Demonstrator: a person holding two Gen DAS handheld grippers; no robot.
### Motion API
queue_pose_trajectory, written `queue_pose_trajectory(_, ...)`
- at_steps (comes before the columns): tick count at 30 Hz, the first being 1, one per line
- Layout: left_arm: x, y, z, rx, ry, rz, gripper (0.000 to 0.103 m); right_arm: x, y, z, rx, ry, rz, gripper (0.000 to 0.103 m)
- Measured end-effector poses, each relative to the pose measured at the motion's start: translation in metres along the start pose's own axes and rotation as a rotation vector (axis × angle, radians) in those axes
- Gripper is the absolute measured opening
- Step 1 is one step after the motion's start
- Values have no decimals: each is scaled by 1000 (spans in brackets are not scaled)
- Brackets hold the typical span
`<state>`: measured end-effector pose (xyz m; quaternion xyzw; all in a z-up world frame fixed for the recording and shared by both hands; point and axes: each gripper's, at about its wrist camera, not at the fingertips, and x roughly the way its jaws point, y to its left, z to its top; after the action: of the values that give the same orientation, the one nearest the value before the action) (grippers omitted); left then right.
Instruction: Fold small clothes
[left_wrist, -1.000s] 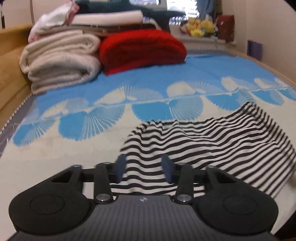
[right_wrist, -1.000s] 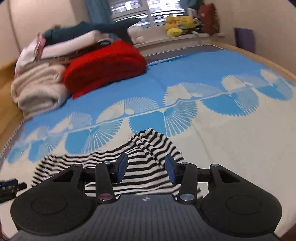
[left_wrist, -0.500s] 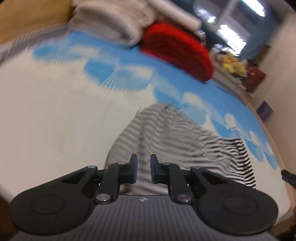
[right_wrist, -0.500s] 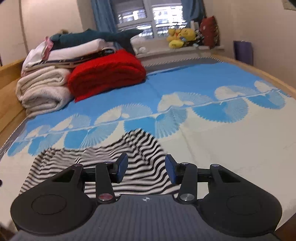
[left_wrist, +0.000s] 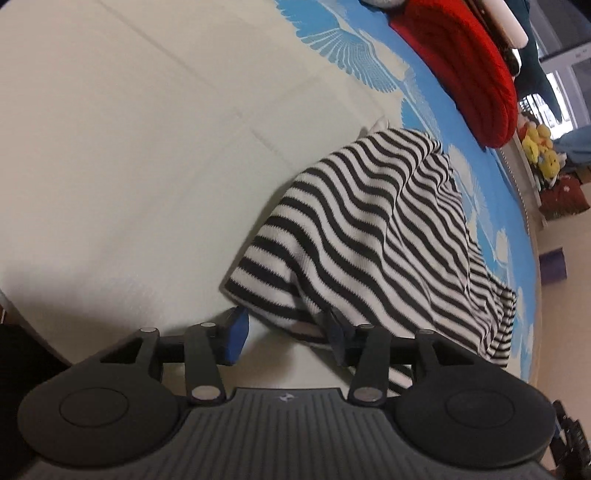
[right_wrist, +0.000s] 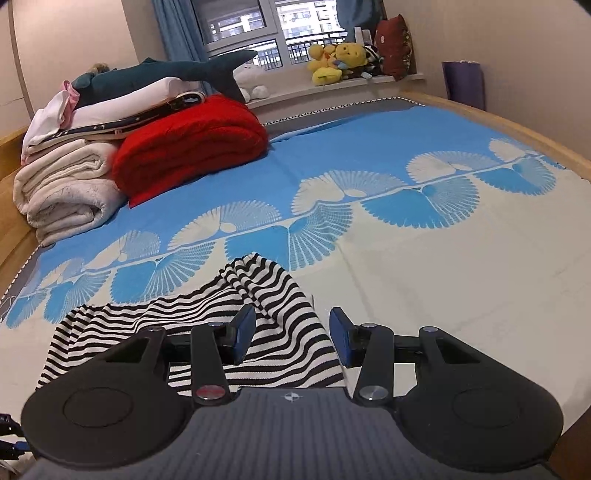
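Observation:
A black-and-white striped garment (left_wrist: 373, 229) lies rumpled on the bed near its front edge; it also shows in the right wrist view (right_wrist: 236, 314). My left gripper (left_wrist: 286, 332) is open, tilted sideways, at the garment's near left hem, with the hem edge between its fingers and draped over the right finger. My right gripper (right_wrist: 291, 334) is open just above the garment's right end, with striped cloth between its blue pads (right_wrist: 245, 328).
The bed cover (right_wrist: 424, 206) is blue and cream with fan patterns. A folded red blanket (right_wrist: 188, 147), rolled cream blankets (right_wrist: 66, 188) and stacked clothes sit at the far left. Plush toys (right_wrist: 332, 62) line the windowsill. The wooden bed rim (right_wrist: 517, 129) runs along the right.
My left gripper swung left and tilted, narrowed half a second ago, then opened wide at the garment's left hem. My right gripper stayed open and hardly moved.

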<state>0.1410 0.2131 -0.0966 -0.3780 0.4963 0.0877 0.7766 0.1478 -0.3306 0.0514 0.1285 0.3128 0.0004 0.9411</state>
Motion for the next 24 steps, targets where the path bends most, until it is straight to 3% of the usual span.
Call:
queue_pose_trajectory(6,7,7,5,-81,-42,-21,53,2,-2,0,6,4,-12,46)
queue_pose_trajectory(15,20,-7,13,-67,-90,-25,50,4,0,-4,-20,15,-39,46)
queue_pose_trajectory(16,21,-9,14,-63,-93,-23,49,4,0,-4,-21,16,-44,46)
queue_pose_trajectory(19,22,-13,15,-27,-97,-8,22,5,-2,-5,-19,19,-58,46)
queue_pose_trajectory(24,13,-24,14,59,-130,2,16,6,-5,-5,-14,24,-87,46)
